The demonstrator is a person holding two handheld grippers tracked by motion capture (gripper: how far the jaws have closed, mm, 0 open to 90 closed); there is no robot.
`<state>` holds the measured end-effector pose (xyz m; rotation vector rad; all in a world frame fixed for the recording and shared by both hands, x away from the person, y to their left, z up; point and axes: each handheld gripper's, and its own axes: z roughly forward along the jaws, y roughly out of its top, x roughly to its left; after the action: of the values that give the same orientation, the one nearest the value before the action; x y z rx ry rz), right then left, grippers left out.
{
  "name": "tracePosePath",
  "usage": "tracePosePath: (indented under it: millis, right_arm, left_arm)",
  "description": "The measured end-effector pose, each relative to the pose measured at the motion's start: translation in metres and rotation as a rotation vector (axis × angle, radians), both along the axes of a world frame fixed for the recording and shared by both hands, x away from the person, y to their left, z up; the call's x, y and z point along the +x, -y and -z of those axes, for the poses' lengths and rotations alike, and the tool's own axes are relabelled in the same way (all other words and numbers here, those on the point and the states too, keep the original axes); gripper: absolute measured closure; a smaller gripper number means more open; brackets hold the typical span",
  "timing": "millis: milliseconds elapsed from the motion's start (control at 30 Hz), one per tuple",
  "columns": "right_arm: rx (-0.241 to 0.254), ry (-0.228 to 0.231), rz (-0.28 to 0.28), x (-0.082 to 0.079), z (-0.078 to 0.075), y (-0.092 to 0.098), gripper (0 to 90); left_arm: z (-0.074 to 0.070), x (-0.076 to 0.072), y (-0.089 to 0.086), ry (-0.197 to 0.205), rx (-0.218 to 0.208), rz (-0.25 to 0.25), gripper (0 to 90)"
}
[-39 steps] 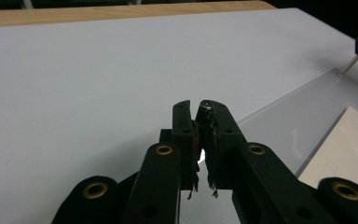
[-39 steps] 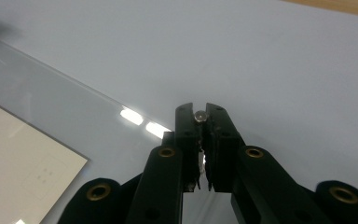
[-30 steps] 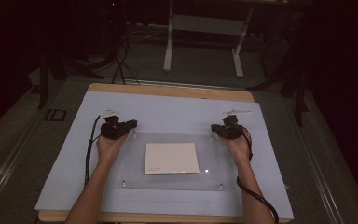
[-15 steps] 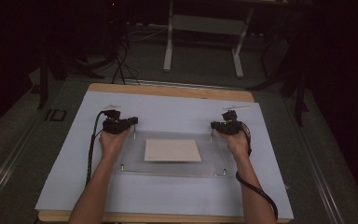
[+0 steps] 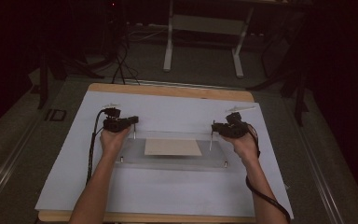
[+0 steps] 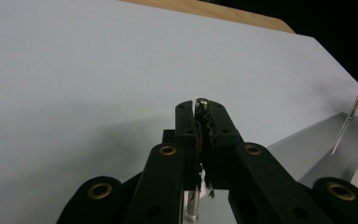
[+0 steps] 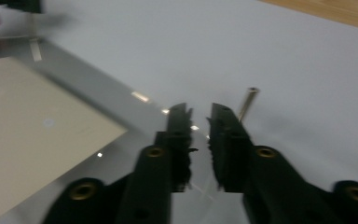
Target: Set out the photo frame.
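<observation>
Left claw [image 6: 200, 109] is clamped on a thin upright metal pin [image 6: 201, 103] at the far left corner of the clear acrylic plate [image 5: 168, 163]. Right claw [image 7: 199, 114], jaws slightly parted and holding nothing, hovers at the plate's far right corner beside another metal pin [image 7: 248, 101]. A beige paper sheet [image 5: 173, 147] lies centred on the plate, atop the pale blue surface [image 5: 182, 109].
</observation>
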<state>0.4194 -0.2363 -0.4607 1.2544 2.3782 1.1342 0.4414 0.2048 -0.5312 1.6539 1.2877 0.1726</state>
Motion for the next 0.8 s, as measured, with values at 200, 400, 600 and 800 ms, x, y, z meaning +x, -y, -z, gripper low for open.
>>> tracePosePath:
  millis: [200,400,600,800]
  right_arm:
    - [-0.004,0.015,-0.076,-0.017,-0.009,-0.008,89.9]
    - [0.028,0.031,-0.132,-0.040,-0.022,-0.012,90.0]
    - [0.077,0.030,-0.163,-0.061,-0.035,-0.011,90.0]
    - [0.069,0.059,-0.205,-0.083,-0.047,-0.016,90.0]
  left_arm:
    - [0.000,0.002,0.000,-0.006,-0.003,-0.001,86.1]
    - [0.000,0.003,0.000,-0.017,-0.003,-0.003,86.1]
    - [0.000,0.003,0.000,-0.024,-0.009,-0.009,86.1]
    - [0.000,0.004,0.001,-0.031,-0.014,-0.019,86.0]
